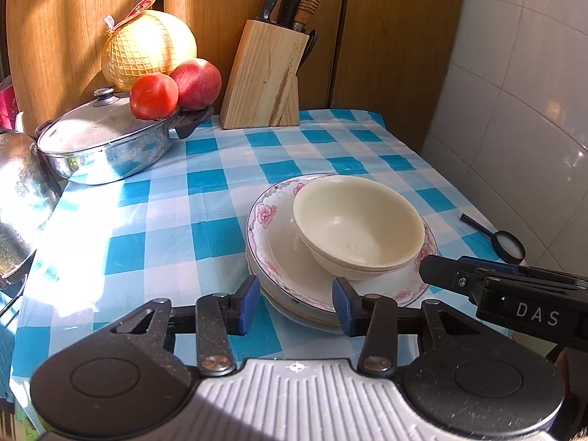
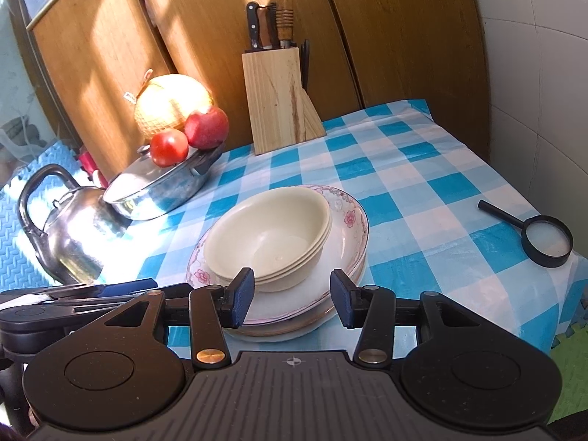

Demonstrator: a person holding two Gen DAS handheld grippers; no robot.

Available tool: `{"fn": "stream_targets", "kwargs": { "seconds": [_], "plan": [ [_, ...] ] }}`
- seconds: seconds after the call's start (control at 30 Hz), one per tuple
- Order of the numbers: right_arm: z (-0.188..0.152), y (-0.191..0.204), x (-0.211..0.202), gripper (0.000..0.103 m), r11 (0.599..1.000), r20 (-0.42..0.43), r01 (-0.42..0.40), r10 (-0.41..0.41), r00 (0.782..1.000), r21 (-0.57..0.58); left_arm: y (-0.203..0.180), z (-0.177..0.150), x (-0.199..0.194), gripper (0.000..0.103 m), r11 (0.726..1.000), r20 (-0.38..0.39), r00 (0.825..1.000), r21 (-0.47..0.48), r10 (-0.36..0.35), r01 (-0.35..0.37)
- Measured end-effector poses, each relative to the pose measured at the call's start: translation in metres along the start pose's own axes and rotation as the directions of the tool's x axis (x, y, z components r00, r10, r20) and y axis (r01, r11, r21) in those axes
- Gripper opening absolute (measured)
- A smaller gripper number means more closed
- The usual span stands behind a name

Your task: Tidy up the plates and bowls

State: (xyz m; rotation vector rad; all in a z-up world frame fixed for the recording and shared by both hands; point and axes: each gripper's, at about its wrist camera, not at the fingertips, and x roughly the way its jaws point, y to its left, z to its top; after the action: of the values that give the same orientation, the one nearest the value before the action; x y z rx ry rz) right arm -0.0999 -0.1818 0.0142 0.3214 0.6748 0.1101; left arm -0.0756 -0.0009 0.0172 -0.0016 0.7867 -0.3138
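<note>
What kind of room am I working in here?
Most likely a home kitchen. A wooden knife block stands against wooden cabinet doors, a lidded steel pan and a metal kettle sit on the blue-checked tablecloth, and stacked cream bowls rest on floral plates.

A blue-and-white checked tablecloth (image 2: 422, 169) covers the table, and a wooden knife block (image 2: 279, 99) holding dark and wooden handles stands at its far edge against the wooden cabinet doors (image 2: 386, 29). Towards the far left corner sits a lidded steel pan (image 2: 158, 191) with a tomato (image 2: 169, 147) and a red apple (image 2: 206, 128) on its lid, a netted pomelo (image 2: 171, 104) just behind them. A steel kettle (image 2: 70, 231) stands at the left edge, and a black magnifying glass (image 2: 544, 240) lies near the right edge.
</note>
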Motion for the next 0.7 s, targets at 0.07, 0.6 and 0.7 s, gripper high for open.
{"fn": "stream_targets", "kwargs": {
  "seconds": [0.07,0.6,0.7],
  "plan": [
    [-0.007,0.001,-0.003,0.055,1.000,-0.003,0.005,-0.005,1.000,-0.006,-0.002,-0.008,-0.002,0.037,1.000,-0.012,1.000,0.000,-0.010,0.010],
    [-0.044,0.001,-0.014,0.056,0.998,-0.048,0.063,-0.063,0.997,-0.002,-0.012,-0.037,0.005,0.038,0.999,-0.096,0.995,-0.008,-0.040,0.040],
    [-0.045,0.001,-0.012,0.057,0.998,-0.049,0.065,-0.065,0.997,-0.001,-0.015,-0.039,0.005,0.038,0.999,-0.100,0.994,0.000,-0.043,0.043]
  ]
}}
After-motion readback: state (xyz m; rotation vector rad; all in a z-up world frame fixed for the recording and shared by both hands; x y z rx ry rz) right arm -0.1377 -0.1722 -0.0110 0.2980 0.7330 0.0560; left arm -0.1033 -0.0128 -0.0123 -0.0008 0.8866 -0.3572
